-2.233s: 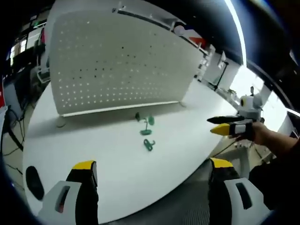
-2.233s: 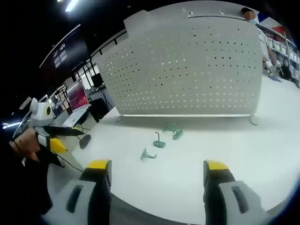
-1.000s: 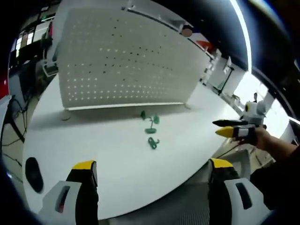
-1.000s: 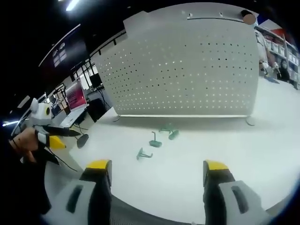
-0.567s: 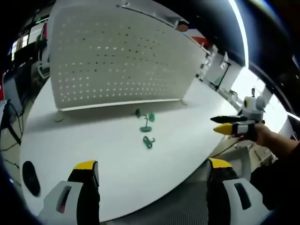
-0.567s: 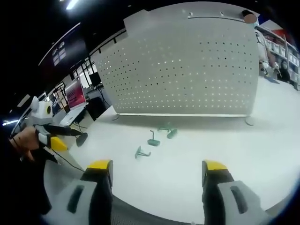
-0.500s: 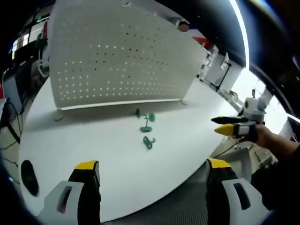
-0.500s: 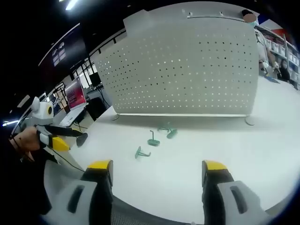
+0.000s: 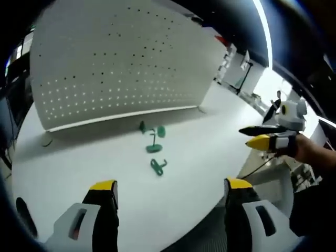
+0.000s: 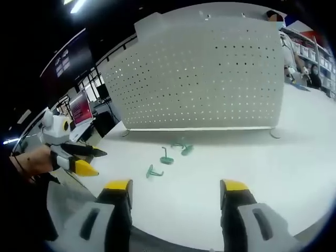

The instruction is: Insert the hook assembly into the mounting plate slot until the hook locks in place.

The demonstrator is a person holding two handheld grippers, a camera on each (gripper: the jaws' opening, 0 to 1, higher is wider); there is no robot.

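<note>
Lying on the round white table (image 9: 94, 173) are three small green plastic hook pieces, in a loose cluster in front of the one upright white perforated metal mounting plate (image 9: 115, 63). In the left gripper view the nearest green hook (image 9: 157, 166) lies flat by itself, its long axis running roughly toward the plate; a second green hook on a flat base (image 9: 153, 145) stands with its stem upright, and the third green piece (image 9: 159, 130) lies just beyond it, nearest the plate's foot. In the right gripper view the same three read as the near hook (image 10: 153, 171), the upright-stemmed one (image 10: 165, 157) and the far one (image 10: 184, 147), whose direction is too small to tell. None touches the plate (image 10: 199, 73), which stands on small feet across the table's far side.

Both claws are empty. The left gripper (image 9: 168, 186) has its yellow-tipped jaws wide apart over the table's near edge, and the right gripper (image 10: 176, 186) likewise stands spread with nothing between. Each gripper also appears in the other's view, held in a hand off the table's edge, its jaws looking nearly together from the side.
</note>
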